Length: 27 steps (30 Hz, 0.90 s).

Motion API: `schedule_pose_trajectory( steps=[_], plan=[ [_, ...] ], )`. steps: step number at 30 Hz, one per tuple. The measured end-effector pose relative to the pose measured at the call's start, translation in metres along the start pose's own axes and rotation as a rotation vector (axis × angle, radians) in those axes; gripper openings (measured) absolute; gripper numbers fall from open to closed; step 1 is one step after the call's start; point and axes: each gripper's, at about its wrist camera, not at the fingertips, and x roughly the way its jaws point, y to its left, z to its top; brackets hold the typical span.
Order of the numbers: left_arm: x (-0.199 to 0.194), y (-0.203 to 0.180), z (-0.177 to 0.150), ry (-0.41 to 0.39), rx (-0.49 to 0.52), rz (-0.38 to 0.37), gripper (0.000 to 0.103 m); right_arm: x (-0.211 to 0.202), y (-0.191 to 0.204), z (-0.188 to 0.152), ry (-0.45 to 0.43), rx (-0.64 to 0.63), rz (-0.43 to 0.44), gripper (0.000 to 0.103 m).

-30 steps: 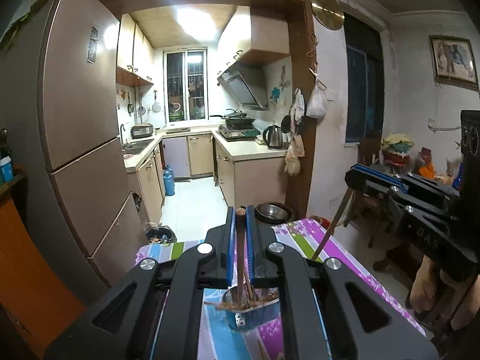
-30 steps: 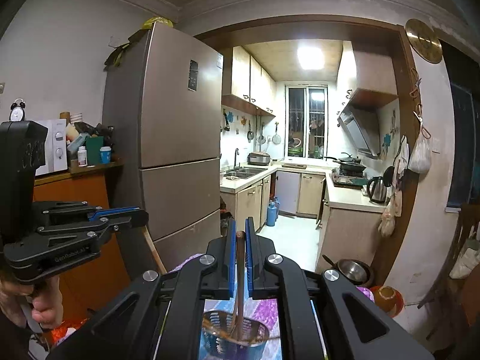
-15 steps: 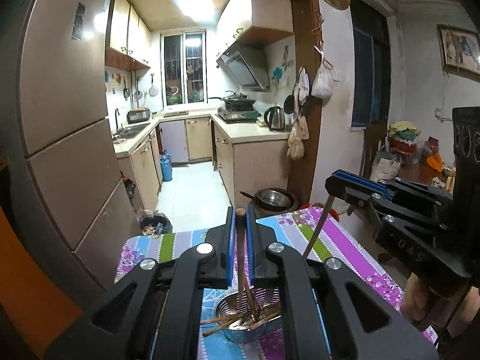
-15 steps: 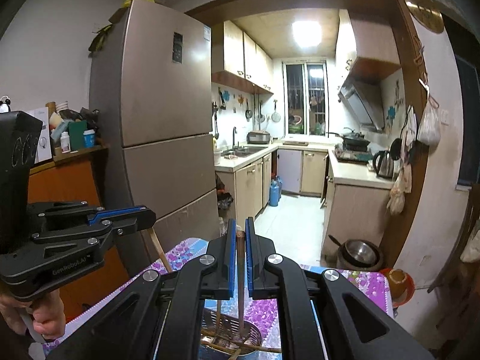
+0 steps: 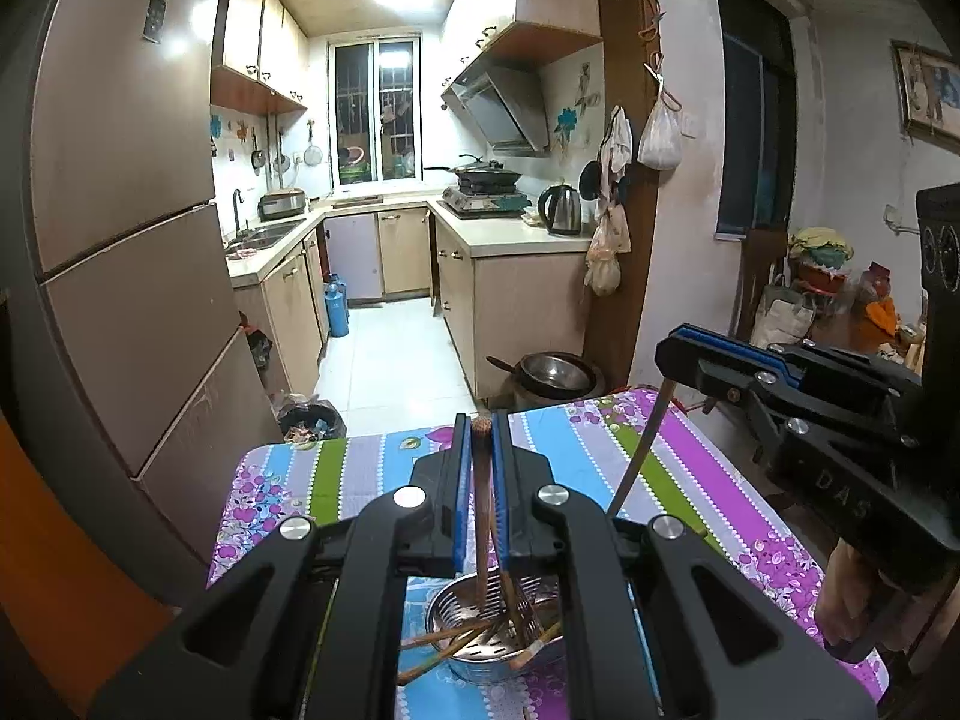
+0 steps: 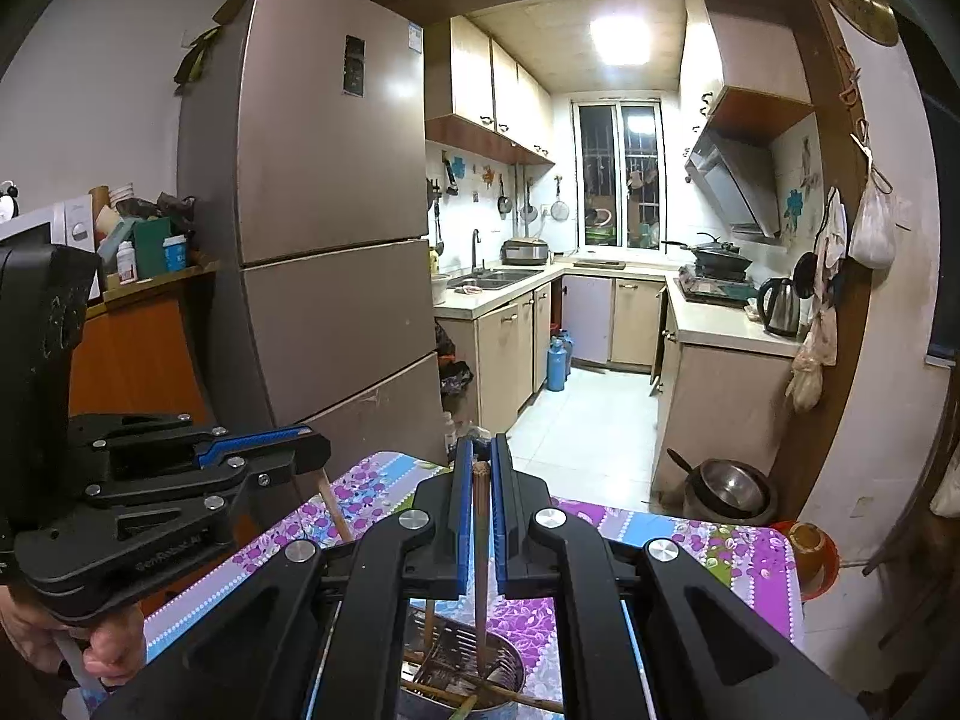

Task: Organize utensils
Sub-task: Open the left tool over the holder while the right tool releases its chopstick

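Note:
My left gripper point(image 5: 480, 427) is shut on a brown chopstick point(image 5: 482, 516) held upright, whose lower end reaches into a perforated metal utensil holder point(image 5: 456, 606) with several chopsticks leaning in it. My right gripper point(image 6: 478, 457) is shut on another chopstick point(image 6: 480, 564), which points down into the same holder point(image 6: 510, 663). In the left wrist view the right gripper point(image 5: 672, 354) hangs at the right over the table with its chopstick point(image 5: 637, 456) slanting down. In the right wrist view the left gripper point(image 6: 315, 450) is at the left with its chopstick point(image 6: 333, 510).
The holder stands on a table with a striped floral cloth point(image 5: 690, 456). A tall fridge point(image 6: 324, 240) stands just past the table's far left edge. A metal pot point(image 6: 729, 489) sits on the floor by the kitchen doorway. A person's hand point(image 6: 108, 642) grips the left handle.
Both grippers have come down and forward over the table with their chopsticks. The metal holder now shows more fully below them, and the chopstick ends sit lower in it.

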Motion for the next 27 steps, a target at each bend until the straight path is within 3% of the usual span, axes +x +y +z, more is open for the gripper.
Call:
schedule_pose_trajectory(
  steps=[2,3,4,7,10,14,18,21,23,27],
  plan=[
    [-0.001,-0.001,0.0,-0.001,-0.001,0.003,0.007,-0.001,0.0,0.0,-0.001,0.002,0.003,0.012],
    [-0.002,0.0,0.0,-0.002,-0.003,0.004,0.012,-0.003,0.0,0.001,-0.007,0.004,0.003,0.022],
    [-0.002,-0.002,0.003,-0.005,-0.003,0.008,0.021,-0.005,-0.001,0.001,-0.013,0.005,0.003,0.025],
    [-0.009,-0.001,0.005,-0.024,-0.004,0.02,0.038,-0.015,0.001,0.005,-0.03,-0.001,0.0,0.028],
    [-0.023,-0.001,0.006,-0.05,-0.003,0.034,0.046,-0.033,0.006,0.012,-0.064,-0.002,-0.004,0.03],
    [-0.059,-0.001,0.004,-0.105,0.021,0.06,0.048,-0.079,0.022,0.025,-0.134,-0.027,0.013,0.033],
    [-0.117,0.0,-0.012,-0.199,0.053,0.086,0.058,-0.149,0.042,0.025,-0.215,-0.071,0.05,0.047],
    [-0.161,0.002,-0.041,-0.247,0.08,0.1,0.064,-0.211,0.057,0.001,-0.27,-0.092,0.079,0.058],
    [-0.184,0.003,-0.069,-0.262,0.108,0.12,0.066,-0.238,0.066,-0.022,-0.284,-0.114,0.086,0.058],
    [-0.209,0.002,-0.136,-0.242,0.115,0.131,0.066,-0.281,0.08,-0.098,-0.259,-0.134,0.068,0.058]
  ],
)
